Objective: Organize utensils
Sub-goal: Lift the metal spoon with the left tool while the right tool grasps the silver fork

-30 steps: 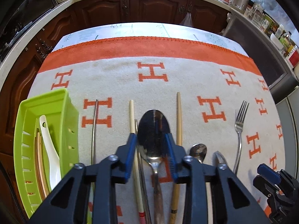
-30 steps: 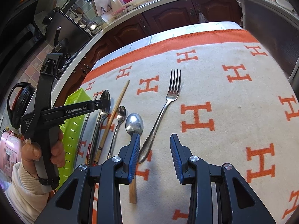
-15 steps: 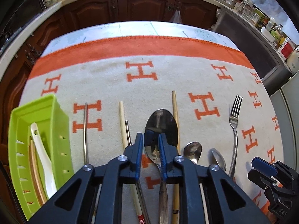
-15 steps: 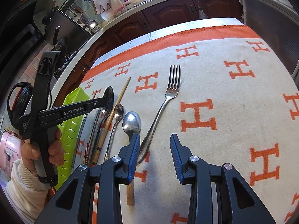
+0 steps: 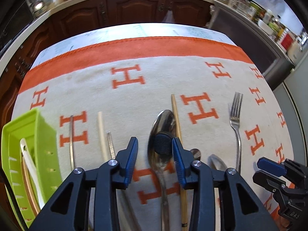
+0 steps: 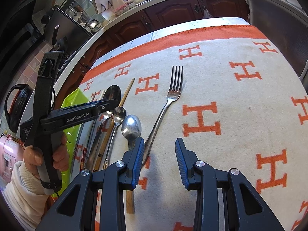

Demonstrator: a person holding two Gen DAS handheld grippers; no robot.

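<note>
My left gripper (image 5: 154, 153) is open, its fingers astride the neck of a large steel spoon (image 5: 162, 130) that lies on the cloth; a pad mirrors in the bowl. The spoon also shows in the right wrist view (image 6: 112, 94), under the left gripper (image 6: 113, 103). Beside it lie a wooden chopstick (image 5: 178, 127), two smaller spoons (image 6: 131, 127) (image 6: 119, 112), a fork (image 6: 173, 96), a pale chopstick (image 5: 101, 134) and metal chopsticks (image 5: 71, 134). A green basket (image 5: 43, 134) at left holds a white spoon (image 5: 28, 159) and chopsticks. My right gripper (image 6: 159, 160) is open and empty, over the fork's handle.
An orange-and-cream cloth with H marks (image 6: 240, 96) covers the table. Dark wooden cabinets (image 5: 134, 9) stand beyond the far edge. A pink appliance (image 6: 7, 154) and a black kettle (image 6: 17, 105) stand at far left. My right gripper (image 5: 279, 177) sits at the lower right.
My left gripper shut on the large spoon's neck half a second ago and has now opened again, shifted left. The spoon stays on the cloth. The right gripper barely moved.
</note>
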